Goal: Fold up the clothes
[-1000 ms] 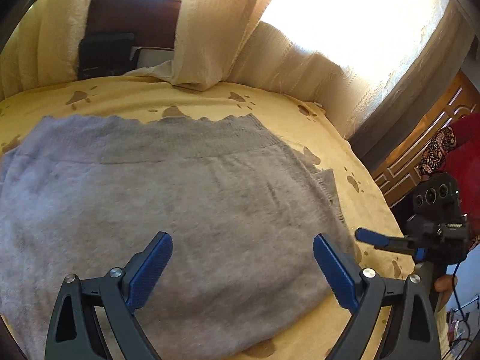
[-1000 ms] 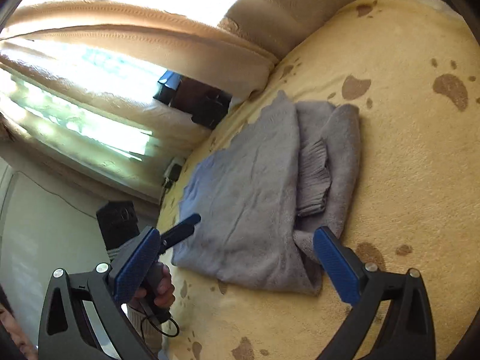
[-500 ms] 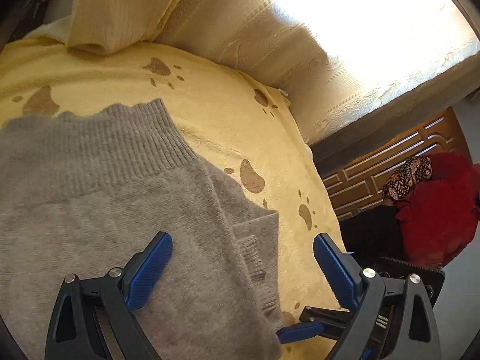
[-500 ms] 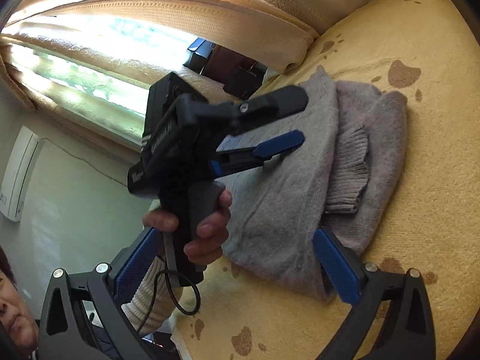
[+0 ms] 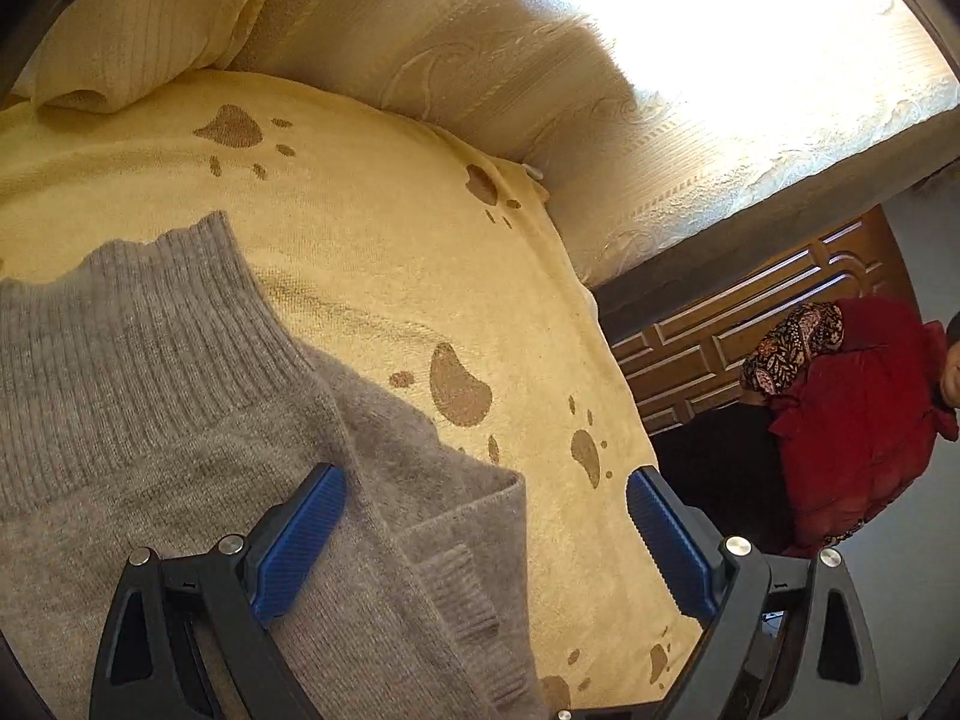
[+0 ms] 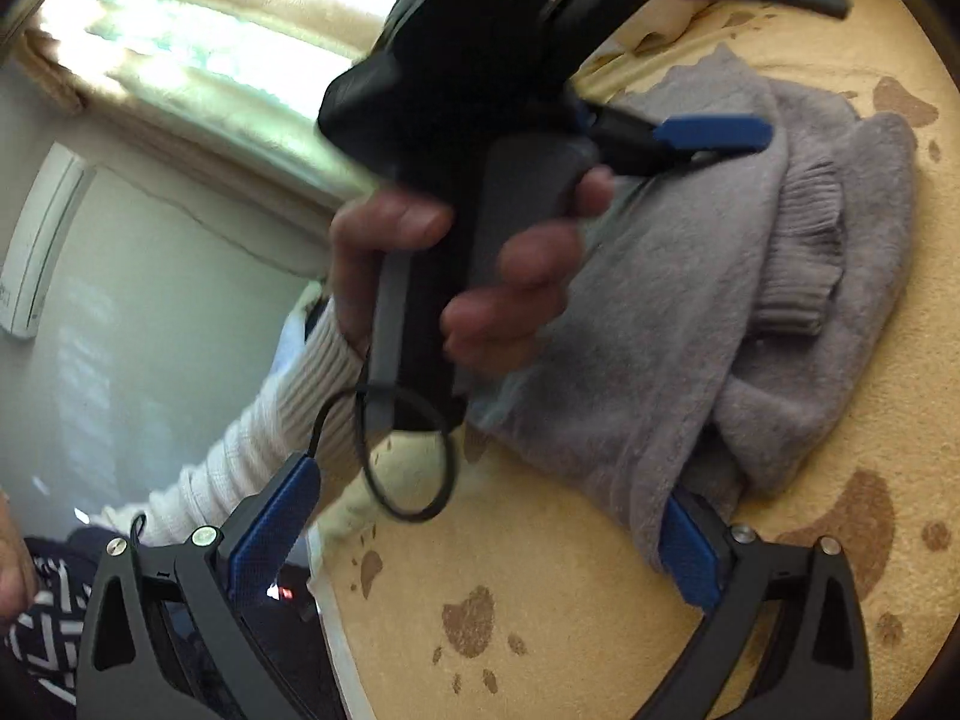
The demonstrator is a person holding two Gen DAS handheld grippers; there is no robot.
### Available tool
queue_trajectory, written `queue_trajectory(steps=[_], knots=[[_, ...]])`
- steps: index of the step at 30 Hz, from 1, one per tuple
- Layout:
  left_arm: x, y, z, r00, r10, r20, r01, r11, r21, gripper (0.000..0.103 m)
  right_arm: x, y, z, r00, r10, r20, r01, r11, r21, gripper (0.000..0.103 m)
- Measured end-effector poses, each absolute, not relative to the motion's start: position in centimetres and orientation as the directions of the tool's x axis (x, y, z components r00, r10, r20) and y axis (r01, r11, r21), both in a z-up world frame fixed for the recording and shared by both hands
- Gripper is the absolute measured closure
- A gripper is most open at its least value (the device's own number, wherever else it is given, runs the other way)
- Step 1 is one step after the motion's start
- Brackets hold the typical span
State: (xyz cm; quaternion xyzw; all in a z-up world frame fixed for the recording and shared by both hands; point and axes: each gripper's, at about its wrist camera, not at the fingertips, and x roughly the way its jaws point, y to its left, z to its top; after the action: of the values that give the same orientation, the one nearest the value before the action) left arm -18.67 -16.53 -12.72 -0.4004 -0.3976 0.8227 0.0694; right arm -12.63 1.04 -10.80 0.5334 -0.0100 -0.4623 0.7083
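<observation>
A grey knit sweater lies partly folded on a yellow blanket with brown paw prints. My left gripper is open and empty, low over the sweater's right edge and its ribbed cuff. In the right wrist view the sweater lies with a sleeve folded across it, ribbed cuff on top. My right gripper is open and empty at the sweater's near corner, its right finger against the cloth. The left gripper, held in a hand, hovers over the sweater.
Cream curtains hang behind the bed by a bright window. A carved wooden panel and red clothing are at the right past the bed edge. A person's face shows at the far right edge.
The left gripper swung right across the sweater to its right edge and lowered. The right gripper came closer to the near corner, and the left hand and gripper now fill its view.
</observation>
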Motion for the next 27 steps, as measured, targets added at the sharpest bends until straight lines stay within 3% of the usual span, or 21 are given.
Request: queue_trajectory(steps=[4, 9, 16, 20, 24, 27], knots=[[-19.0, -16.6, -12.9, -0.682, 0.41, -0.606, 0.201, -0.691, -0.694, 0.006, -11.2, 1.6, -10.8, 0.56, -0.622, -0.548, 0.701, 0.003, 0.713, 0.001], [-18.8, -16.4, -12.8, -0.682, 0.401, -0.611, 0.184, -0.715, -0.675, 0.006, -11.9, 2.1, -10.9, 0.545, -0.634, -0.549, 0.688, -0.036, 0.724, 0.001], [-14.5, -18.6, -9.4, -0.718, 0.389, -0.578, 0.168, -0.708, -0.686, 0.006, -12.7, 2.0, -7.8, 0.269, -0.732, -0.626, 0.816, -0.172, 0.552, 0.0], [-9.6, -22.0, -7.5, -0.774, 0.29, -0.563, 0.223, -0.707, -0.671, 0.006, -12.5, 0.2, -6.7, 0.124, -0.737, -0.664, 0.888, -0.216, 0.406, 0.0], [-5.2, -24.7, -7.9, -0.776, 0.149, -0.613, 0.343, -0.716, -0.608, 0.006, -12.3, -1.6, -5.7, -0.026, -0.736, -0.676, 0.932, -0.262, 0.25, 0.0], [-2.9, -25.8, -9.1, -0.736, 0.079, -0.672, 0.425, -0.719, -0.549, 0.006, -11.3, -5.3, -6.6, 0.011, -0.701, -0.713, 0.948, -0.22, 0.231, 0.0]])
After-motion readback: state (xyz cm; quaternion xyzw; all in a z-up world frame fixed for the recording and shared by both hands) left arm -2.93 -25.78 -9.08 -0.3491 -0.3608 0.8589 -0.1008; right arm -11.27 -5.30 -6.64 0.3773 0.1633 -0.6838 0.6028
